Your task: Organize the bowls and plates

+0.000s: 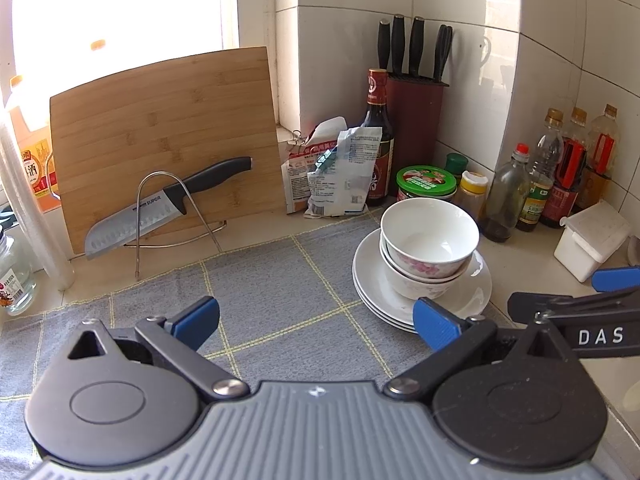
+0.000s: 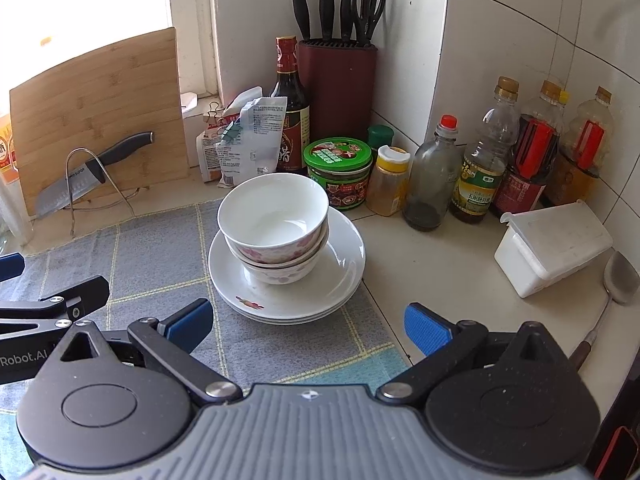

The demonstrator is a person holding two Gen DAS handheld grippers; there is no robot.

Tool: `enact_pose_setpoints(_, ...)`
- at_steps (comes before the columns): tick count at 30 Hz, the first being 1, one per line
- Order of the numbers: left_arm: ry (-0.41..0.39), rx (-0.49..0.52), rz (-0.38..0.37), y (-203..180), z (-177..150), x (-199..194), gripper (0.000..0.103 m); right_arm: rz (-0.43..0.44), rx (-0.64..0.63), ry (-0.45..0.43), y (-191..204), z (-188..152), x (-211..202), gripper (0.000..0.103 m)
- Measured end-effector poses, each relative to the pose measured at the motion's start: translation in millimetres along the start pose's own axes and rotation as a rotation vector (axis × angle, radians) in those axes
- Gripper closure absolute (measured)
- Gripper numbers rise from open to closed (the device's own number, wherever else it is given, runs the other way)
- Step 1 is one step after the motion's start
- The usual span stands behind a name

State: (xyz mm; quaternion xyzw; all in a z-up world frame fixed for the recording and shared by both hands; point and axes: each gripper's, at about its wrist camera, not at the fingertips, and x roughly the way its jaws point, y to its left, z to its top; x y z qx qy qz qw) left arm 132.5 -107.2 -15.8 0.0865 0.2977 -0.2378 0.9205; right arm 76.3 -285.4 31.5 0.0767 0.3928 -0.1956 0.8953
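Nested white bowls with pink flowers (image 1: 430,240) (image 2: 274,220) stand on a stack of white plates (image 1: 372,276) (image 2: 344,276), at the right edge of a grey checked mat (image 1: 260,280) (image 2: 160,256). My left gripper (image 1: 316,322) is open and empty, low over the mat, with the stack just beyond its right finger. My right gripper (image 2: 308,326) is open and empty, just in front of the plates. Each gripper shows at the edge of the other's view.
A knife (image 1: 168,204) on a wire rack leans against a bamboo cutting board (image 1: 160,128). A knife block (image 2: 340,80), sauce bottles (image 2: 480,160), a green tin (image 2: 340,172) and food bags (image 2: 240,140) crowd the back. A white box (image 2: 552,248) and spoon (image 2: 616,280) lie right.
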Motion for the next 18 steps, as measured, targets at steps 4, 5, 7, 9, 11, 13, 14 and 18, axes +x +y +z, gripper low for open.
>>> enact_pose_setpoints(4, -0.001, 0.001, 0.001, 0.0, 0.0, 0.0, 0.001, 0.002, -0.001, -0.001, -0.4, 0.2, 0.4, 0.0)
enact_pose_setpoints(5, -0.001, 0.0, 0.001, 0.4, 0.0, 0.5, 0.001, 0.002, -0.002, -0.001, -0.2, 0.3, 0.6, 0.0)
enact_pose_setpoints(7, 0.0, -0.002, 0.001, 1.0, -0.1, 1.0, 0.001, 0.002, -0.003, -0.002, -0.3, 0.5, 0.6, 0.0)
enact_pose_setpoints(9, 0.0, -0.002, 0.001, 1.7, 0.1, 1.2, 0.001, 0.0, -0.005, -0.002, -0.2, 0.8, 1.1, 0.0)
enact_pose_setpoints(11, -0.001, -0.003, 0.002, 2.2, 0.0, 1.2, 0.001, 0.0, -0.004, -0.003, -0.1, 0.6, 1.0, 0.0)
enact_pose_setpoints(13, -0.001, -0.005, 0.002, 2.9, 0.1, 1.5, 0.001, -0.001, -0.005, -0.004, 0.8, 1.2, 1.2, 0.0)
enact_pose_setpoints(14, 0.0, -0.006, 0.001, 2.9, 0.1, 1.6, 0.001, -0.002, -0.006, -0.004, 0.7, 1.3, 1.4, 0.0)
enact_pose_setpoints(18, 0.003, -0.007, -0.005, 5.7, 0.5, 2.6, 0.001, -0.003, -0.01, -0.005, 1.8, 1.9, 1.3, 0.0)
